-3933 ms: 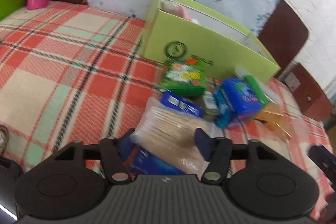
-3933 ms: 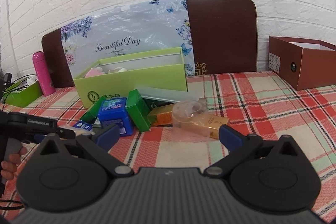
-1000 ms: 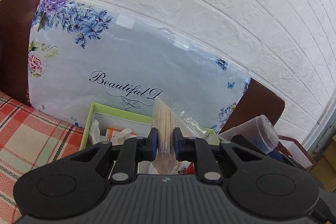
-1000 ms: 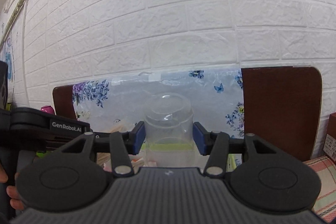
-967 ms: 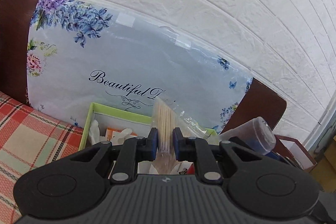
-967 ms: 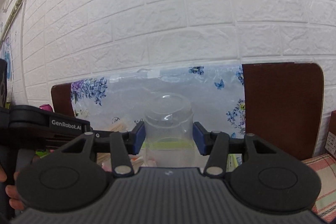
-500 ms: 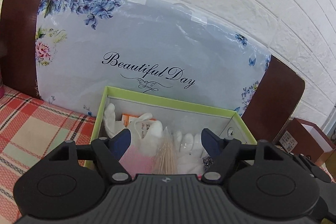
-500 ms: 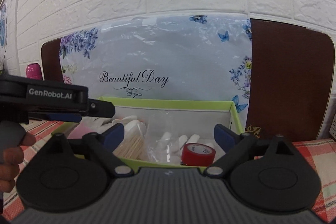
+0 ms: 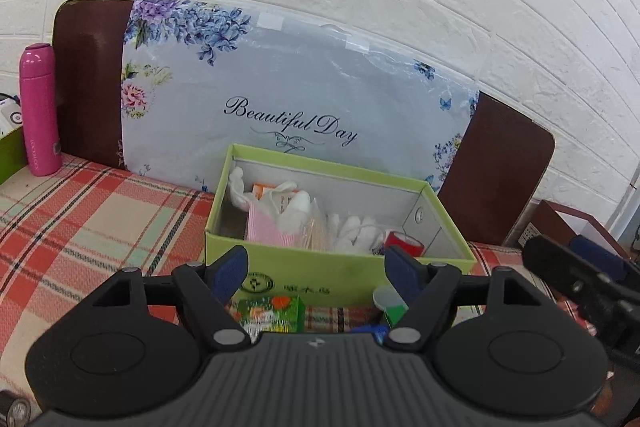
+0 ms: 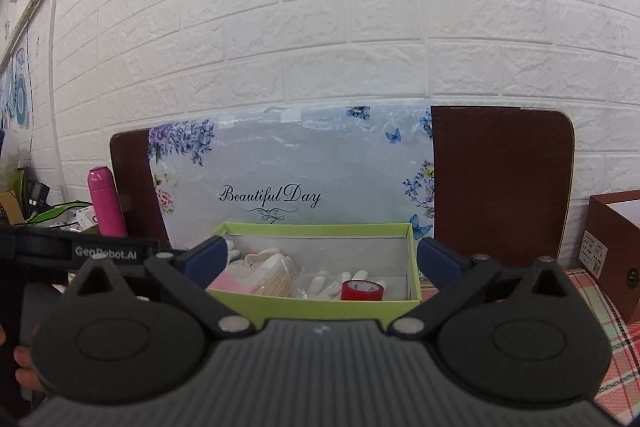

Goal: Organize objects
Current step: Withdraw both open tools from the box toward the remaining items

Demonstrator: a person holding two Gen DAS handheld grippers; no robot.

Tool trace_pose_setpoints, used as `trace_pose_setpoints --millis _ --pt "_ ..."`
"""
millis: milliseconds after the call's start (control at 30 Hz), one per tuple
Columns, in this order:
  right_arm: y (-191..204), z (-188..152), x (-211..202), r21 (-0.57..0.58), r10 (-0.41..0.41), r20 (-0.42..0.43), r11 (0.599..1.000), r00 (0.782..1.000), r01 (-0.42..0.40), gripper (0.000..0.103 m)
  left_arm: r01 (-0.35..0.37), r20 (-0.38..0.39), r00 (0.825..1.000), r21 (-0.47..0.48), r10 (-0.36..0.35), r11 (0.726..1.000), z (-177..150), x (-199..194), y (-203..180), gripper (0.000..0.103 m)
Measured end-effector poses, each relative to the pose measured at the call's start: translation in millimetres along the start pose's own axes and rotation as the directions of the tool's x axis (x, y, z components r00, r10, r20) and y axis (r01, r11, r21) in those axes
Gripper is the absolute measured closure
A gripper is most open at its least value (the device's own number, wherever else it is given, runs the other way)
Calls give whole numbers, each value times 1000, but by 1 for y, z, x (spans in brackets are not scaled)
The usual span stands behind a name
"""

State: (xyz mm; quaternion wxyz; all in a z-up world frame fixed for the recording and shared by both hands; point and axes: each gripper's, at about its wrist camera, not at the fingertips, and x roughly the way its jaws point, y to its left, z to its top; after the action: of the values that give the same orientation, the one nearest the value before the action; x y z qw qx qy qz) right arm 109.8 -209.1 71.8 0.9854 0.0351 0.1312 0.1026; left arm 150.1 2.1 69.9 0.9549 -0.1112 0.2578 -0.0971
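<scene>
Both grippers face the green box [image 9: 340, 269] at the back of the plaid-covered worktop [image 9: 80, 227], their jaws spread wide and nothing between them. The left gripper [image 9: 316, 267] and the right gripper [image 10: 322, 261] have each just been opening, and their loads now lie inside the box: a bag of sticks [image 10: 276, 283] beside a pink packet [image 9: 266, 231], and what looks like a clear plastic piece (hard to make out among the white items) near the red tape roll [image 10: 362, 290]. The box already holds a fair heap, so the sorting appears well along. It is not finished: a green packet [image 9: 272, 313] and a few blue and green items [image 9: 390, 313] sit on the cloth just in front of the box, partly hidden by the left gripper. A pink bottle [image 9: 40, 107] stands well apart at the left.
</scene>
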Motion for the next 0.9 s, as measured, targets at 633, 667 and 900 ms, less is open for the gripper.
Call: trace_pose_setpoints --millis 633,667,900 --pt "-31 -73 -92 6 -45 -146 999 988 47 0 -74 -241 969 -49 60 996 -113 -12 3 24" --pt "-33 -76 -92 6 -56 -158 998 986 58 0 -73 -241 969 -43 61 996 -114 -9 1 24" --pt "-50 -84 -89 39 -74 -171 996 982 82 0 -55 -247 967 48 65 997 -121 14 -7 25"
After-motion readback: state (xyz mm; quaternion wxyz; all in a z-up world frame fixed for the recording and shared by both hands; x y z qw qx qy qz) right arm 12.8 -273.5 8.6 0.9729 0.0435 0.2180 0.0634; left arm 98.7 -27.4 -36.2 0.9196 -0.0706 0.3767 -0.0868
